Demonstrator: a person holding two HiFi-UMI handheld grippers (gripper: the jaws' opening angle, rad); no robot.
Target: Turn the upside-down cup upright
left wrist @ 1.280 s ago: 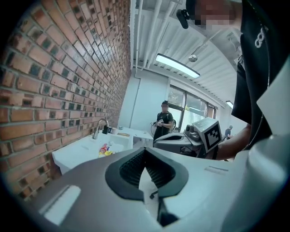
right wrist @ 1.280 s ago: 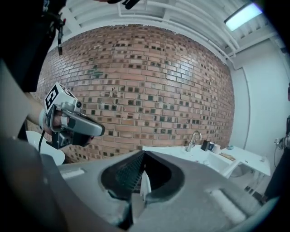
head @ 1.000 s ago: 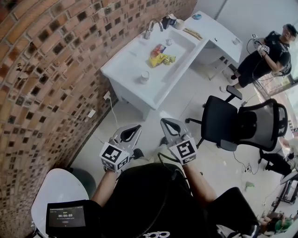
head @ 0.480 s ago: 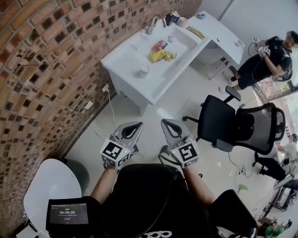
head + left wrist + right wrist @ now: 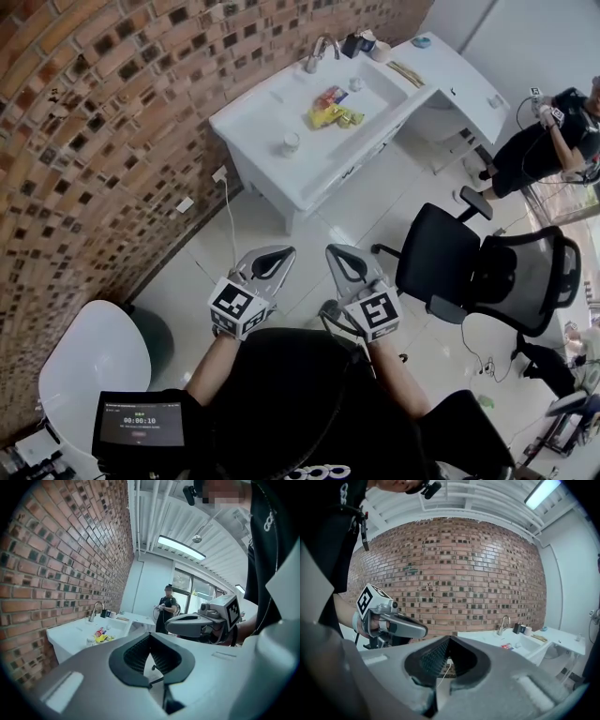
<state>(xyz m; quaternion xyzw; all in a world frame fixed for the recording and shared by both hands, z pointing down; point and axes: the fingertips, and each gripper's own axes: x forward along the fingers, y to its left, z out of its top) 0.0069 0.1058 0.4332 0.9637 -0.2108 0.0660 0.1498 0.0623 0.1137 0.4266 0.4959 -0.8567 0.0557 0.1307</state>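
Sink counter (image 5: 251,117) lies well ahead of both pairs of jaws. The cup (image 5: 291,142) stands near its front edge with its axis vertical, too small to show which end is up. From your left gripper (image 5: 272,258) it sits beyond and left of the jaws, and I judge it a shade nearer that hand than your right gripper (image 5: 342,262). Both pairs of jaws are pressed together with nothing between them. Against a second ago the scene has shifted slightly in your head view, but the grippers ride side by side as before, jaws unchanged, cup unmoved.
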